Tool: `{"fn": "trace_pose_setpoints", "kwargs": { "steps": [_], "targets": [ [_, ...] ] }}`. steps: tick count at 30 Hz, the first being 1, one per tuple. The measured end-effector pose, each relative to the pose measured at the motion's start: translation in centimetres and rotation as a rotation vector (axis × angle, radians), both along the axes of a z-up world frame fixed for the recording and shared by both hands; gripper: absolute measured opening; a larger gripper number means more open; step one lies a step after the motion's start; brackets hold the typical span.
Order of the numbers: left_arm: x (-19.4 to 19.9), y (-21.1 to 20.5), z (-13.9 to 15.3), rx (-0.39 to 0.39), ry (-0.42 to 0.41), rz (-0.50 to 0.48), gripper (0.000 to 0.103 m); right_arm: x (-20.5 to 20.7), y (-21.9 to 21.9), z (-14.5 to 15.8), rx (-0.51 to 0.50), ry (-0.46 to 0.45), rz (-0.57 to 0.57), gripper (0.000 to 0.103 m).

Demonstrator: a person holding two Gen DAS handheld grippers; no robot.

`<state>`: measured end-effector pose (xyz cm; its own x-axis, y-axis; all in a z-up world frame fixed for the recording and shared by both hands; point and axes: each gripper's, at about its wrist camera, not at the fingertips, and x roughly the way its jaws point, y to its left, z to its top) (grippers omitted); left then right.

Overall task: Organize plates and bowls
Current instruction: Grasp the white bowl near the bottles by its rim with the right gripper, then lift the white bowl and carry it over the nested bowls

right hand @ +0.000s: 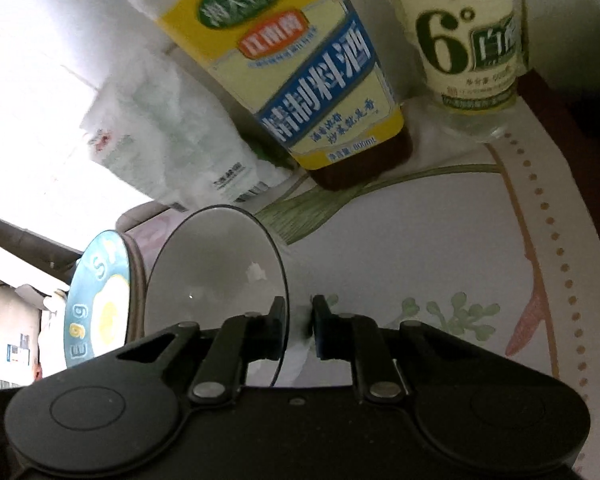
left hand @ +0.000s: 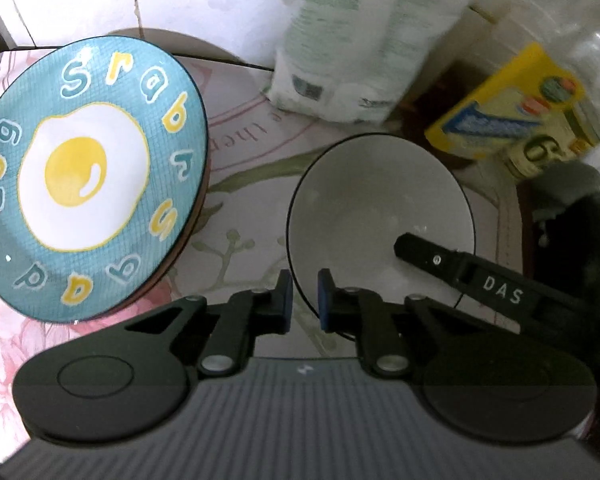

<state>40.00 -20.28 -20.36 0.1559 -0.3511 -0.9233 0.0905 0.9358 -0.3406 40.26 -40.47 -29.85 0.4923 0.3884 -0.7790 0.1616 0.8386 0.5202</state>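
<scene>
A white bowl (left hand: pixel 380 208) with a thin black rim sits on the flowered tablecloth (left hand: pixel 252 168). My left gripper (left hand: pixel 305 300) is shut on its near left rim, one pad inside and one outside. In the right wrist view the bowl (right hand: pixel 212 276) has my right gripper (right hand: pixel 298 320) shut on its right rim. One of the right gripper's fingers (left hand: pixel 432 258) shows inside the bowl in the left wrist view. A teal plate (left hand: pixel 84 176) with a fried-egg picture and letters lies to the left of the bowl, apart from both grippers; the right wrist view shows the plate (right hand: pixel 100 312) beyond the bowl.
Behind the bowl stand a white plastic bag (left hand: pixel 340 48), a yellow-labelled cooking wine bottle (right hand: pixel 308 80) and a clear vinegar bottle (right hand: pixel 468 48). The round table's edge (right hand: pixel 560 200) curves close on the right. A tiled wall rises at the back.
</scene>
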Motion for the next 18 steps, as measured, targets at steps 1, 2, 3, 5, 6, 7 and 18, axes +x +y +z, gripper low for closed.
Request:
{"fn": "trace_pose_setpoints", "kwargs": {
  "steps": [1, 2, 3, 5, 6, 7, 18],
  "targets": [
    [-0.4, 0.1, 0.6, 0.0, -0.012, -0.004, 0.011, -0.4, 0.1, 0.5, -0.008, -0.007, 0.003, 0.017],
    [-0.8, 0.1, 1.2, -0.001, -0.021, -0.007, 0.011, -0.7, 0.0, 0.9, -0.009, -0.012, 0.001, 0.017],
    [-1.2, 0.1, 1.8, -0.001, -0.032, -0.01, 0.011, -0.9, 0.1, 1.4, -0.009, -0.017, -0.003, 0.017],
    [-2.0, 0.2, 3.2, 0.005, -0.055, -0.022, 0.011, -1.8, -0.3, 2.4, -0.007, -0.03, -0.007, 0.018],
    [-2.6, 0.2, 4.0, 0.011, -0.073, -0.032, 0.011, -2.4, -0.4, 3.1, -0.005, -0.04, -0.01, 0.018],
    [-3.1, 0.4, 4.9, 0.015, -0.089, -0.04, 0.011, -2.9, -0.4, 3.8, -0.005, -0.048, -0.011, 0.018],
    [-8.4, 2.7, 10.5, -0.021, -0.13, -0.058, 0.011, -8.8, 0.3, 10.4, -0.027, -0.093, -0.022, 0.019]
  ]
}}
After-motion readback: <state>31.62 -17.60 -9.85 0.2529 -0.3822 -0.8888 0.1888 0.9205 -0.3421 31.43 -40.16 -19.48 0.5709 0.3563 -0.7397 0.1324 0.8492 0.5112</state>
